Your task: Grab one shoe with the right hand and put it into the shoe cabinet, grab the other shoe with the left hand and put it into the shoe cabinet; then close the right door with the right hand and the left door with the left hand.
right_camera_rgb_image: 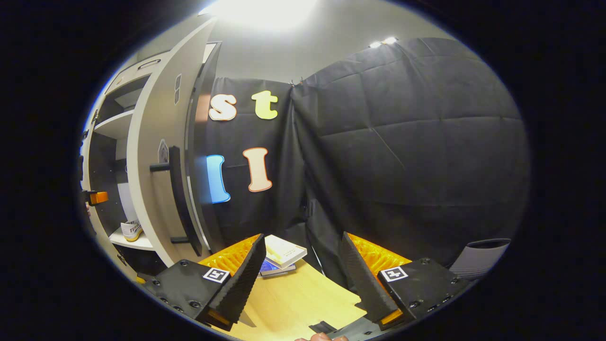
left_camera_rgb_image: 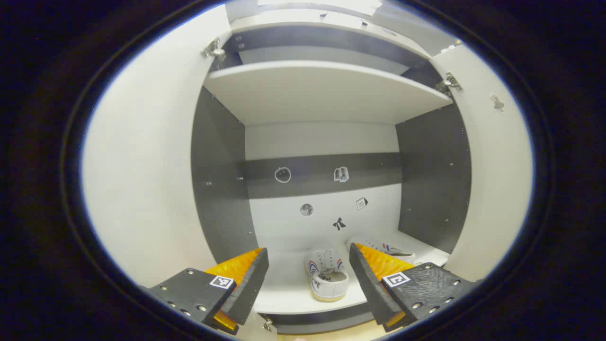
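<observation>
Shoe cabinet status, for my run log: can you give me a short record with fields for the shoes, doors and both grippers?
shoes: two white shoes on the cabinet's lower shelf, one nearer the front, the other behind it to the right, partly hidden by a finger
left door: open
right door: open, its dark handle untouched
left gripper: open, holding nothing, facing into the cabinet
right gripper: open, holding nothing, over the wooden floor, beside the right door
steps left: closing both doors
</observation>
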A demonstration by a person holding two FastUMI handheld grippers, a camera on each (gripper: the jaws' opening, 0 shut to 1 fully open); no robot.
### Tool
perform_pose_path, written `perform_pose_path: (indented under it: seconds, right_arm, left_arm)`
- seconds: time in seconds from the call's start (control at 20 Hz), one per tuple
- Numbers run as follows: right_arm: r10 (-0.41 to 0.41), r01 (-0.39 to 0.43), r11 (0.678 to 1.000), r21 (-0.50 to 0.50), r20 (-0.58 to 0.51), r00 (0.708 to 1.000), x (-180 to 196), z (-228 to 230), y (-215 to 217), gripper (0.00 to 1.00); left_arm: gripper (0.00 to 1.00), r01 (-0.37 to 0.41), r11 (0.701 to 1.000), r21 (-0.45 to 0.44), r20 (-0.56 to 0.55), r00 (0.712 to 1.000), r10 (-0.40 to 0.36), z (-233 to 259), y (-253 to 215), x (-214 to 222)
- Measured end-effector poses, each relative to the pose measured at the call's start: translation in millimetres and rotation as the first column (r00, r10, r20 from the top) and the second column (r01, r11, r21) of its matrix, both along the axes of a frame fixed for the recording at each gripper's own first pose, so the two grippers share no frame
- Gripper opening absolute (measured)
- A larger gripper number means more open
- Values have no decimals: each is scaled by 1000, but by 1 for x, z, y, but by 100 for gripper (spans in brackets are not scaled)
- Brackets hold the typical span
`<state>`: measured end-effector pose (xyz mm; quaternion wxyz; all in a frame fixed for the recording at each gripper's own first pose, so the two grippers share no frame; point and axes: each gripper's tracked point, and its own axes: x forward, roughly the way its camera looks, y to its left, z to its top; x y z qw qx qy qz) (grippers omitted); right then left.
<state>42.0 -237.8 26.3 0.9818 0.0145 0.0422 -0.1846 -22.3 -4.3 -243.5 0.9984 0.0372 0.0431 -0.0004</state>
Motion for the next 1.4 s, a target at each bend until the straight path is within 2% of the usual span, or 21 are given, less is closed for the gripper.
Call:
perform_pose_path:
  seconds: [0.15, 0.3, 0.35, 0.45, 0.5, 0.55, 0.6, 0.65, 0.7, 0.75, 0.9, 0.95, 1.0, 1.05, 1.1, 1.2, 1.35, 1.4]
  right_arm:
    - [62, -62, 998, -17, 19, 998, 13, 18, -3, 96]
    - [126, -125, 991, -39, 25, 992, 26, 31, -5, 96]
    - [146, -145, 989, -43, 29, 989, 31, 35, -4, 100]
    - [199, -198, 979, -44, 42, 979, 42, 44, 2, 96]
    - [228, -226, 973, -46, 44, 973, 47, 47, 6, 100]
    - [255, -252, 966, -52, 44, 966, 53, 51, 8, 97]
    - [278, -275, 960, -59, 41, 960, 57, 53, 9, 100]
    - [293, -291, 954, -68, 38, 955, 61, 56, 10, 100]
    - [320, -317, 946, -68, 37, 947, 65, 59, 14, 100]
    - [354, -352, 934, -60, 34, 934, 69, 60, 22, 96]
    - [432, -431, 901, -51, 15, 902, 79, 63, 41, 100]
    - [453, -452, 890, -55, 12, 891, 81, 65, 46, 100]
    - [471, -469, 881, -58, 10, 882, 84, 66, 50, 96]
    - [490, -488, 871, -57, 9, 872, 84, 67, 56, 99]
    - [504, -503, 863, -56, 9, 864, 85, 67, 62, 100]
    - [497, -495, 866, -73, 8, 868, 84, 69, 60, 96]
    - [495, -494, 868, -47, -1, 869, 82, 65, 67, 96]
    - [498, -498, 866, -49, 0, 867, 80, 66, 72, 96]
  left_arm:
    - [100, -54, 998, 34, 97, 994, 50, 29, 3, -37]
    - [100, -80, 996, 31, 147, 986, 75, 41, -4, -71]
    - [100, -94, 995, 30, 152, 984, 89, 42, -3, -79]
    - [100, -114, 993, 22, 151, 982, 110, 39, -7, -94]
    - [100, -120, 993, 10, 137, 984, 117, 34, -11, -103]
    - [100, -133, 991, -9, 122, 984, 133, 30, -10, -113]
    - [97, -138, 990, -39, 112, 983, 142, 26, -12, -121]
    - [100, -136, 988, -74, 110, 984, 144, 23, -15, -130]
    - [97, -133, 986, -103, 108, 984, 144, 21, -20, -135]
    - [100, -133, 984, -122, 104, 984, 146, 17, -24, -142]
    - [100, -179, 977, -119, 93, 977, 191, 11, -28, -160]
    - [97, -203, 972, -117, 87, 973, 213, 8, -28, -172]
    - [100, -219, 968, -120, 82, 970, 230, 6, -26, -177]
    - [100, -236, 963, -129, 73, 966, 247, 6, -25, -181]
    - [100, -253, 957, -140, 66, 962, 264, 5, -23, -184]
    - [100, -290, 945, -151, 47, 953, 300, 4, -17, -189]
    - [100, -326, 931, -162, 17, 943, 333, -2, -10, -204]
    - [97, -334, 928, -166, 15, 940, 341, -2, -7, -209]
